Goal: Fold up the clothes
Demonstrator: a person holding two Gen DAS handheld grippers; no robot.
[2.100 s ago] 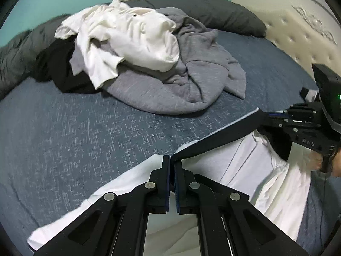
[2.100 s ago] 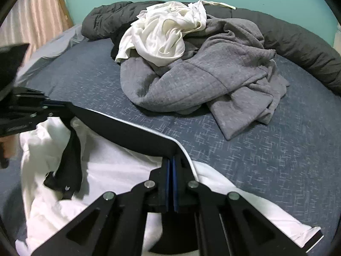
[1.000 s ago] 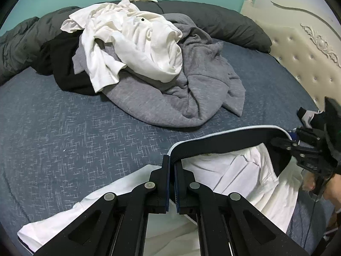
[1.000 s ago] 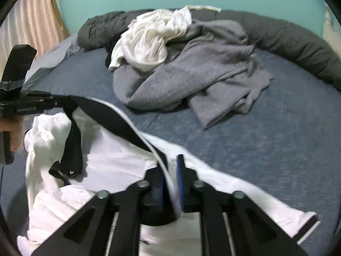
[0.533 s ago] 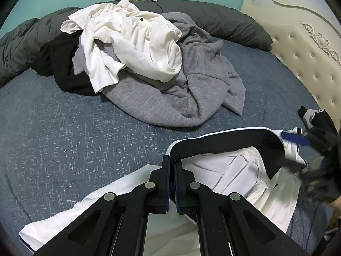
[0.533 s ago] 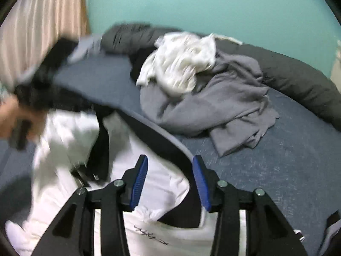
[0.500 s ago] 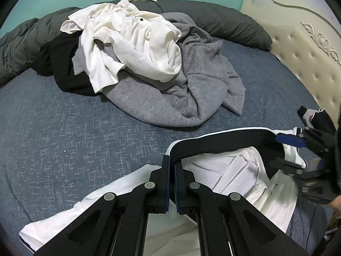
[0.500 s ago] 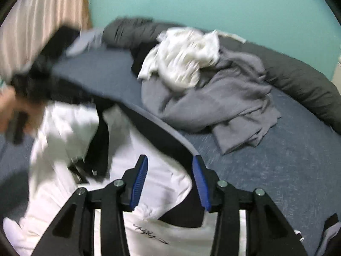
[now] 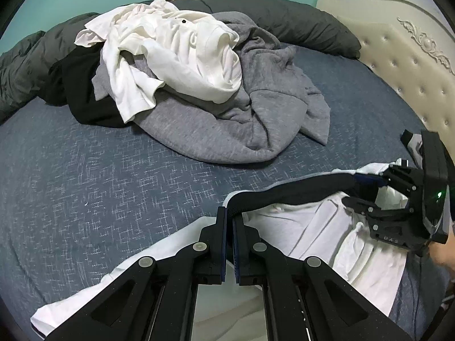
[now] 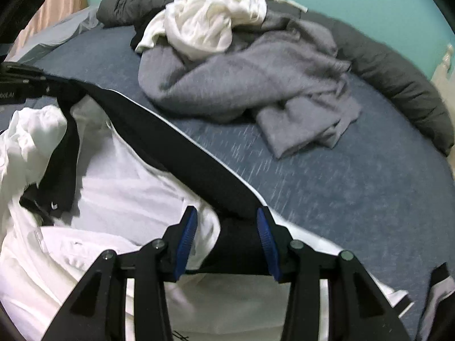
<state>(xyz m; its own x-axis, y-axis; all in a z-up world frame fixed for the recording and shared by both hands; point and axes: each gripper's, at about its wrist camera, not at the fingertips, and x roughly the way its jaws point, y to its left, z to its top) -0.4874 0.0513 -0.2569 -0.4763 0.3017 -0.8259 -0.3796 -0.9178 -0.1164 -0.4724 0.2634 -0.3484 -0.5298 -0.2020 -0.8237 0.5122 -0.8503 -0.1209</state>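
A white garment (image 9: 327,227) with a black band (image 9: 298,193) along its edge lies on the blue bedsheet (image 9: 85,176). My left gripper (image 9: 229,216) is shut on one end of the band. In the left wrist view, my right gripper (image 9: 361,190) sits at the band's other end, far right. In the right wrist view the right gripper (image 10: 224,227) stands open, blue pads apart, and the black band (image 10: 176,153) runs loosely between them over the white garment (image 10: 113,176). The left gripper (image 10: 54,85) shows at the far left edge, holding the band.
A pile of clothes lies at the back of the bed: a white shirt (image 9: 182,45) on a grey sweatshirt (image 9: 241,119), and a black garment (image 9: 82,93). A dark grey duvet (image 9: 284,20) lines the far edge. A tufted headboard (image 9: 398,56) stands right.
My right gripper has let go of the black band, its jaws now apart, and it has sunk toward the bed. The left gripper has kept still, shut on the band.
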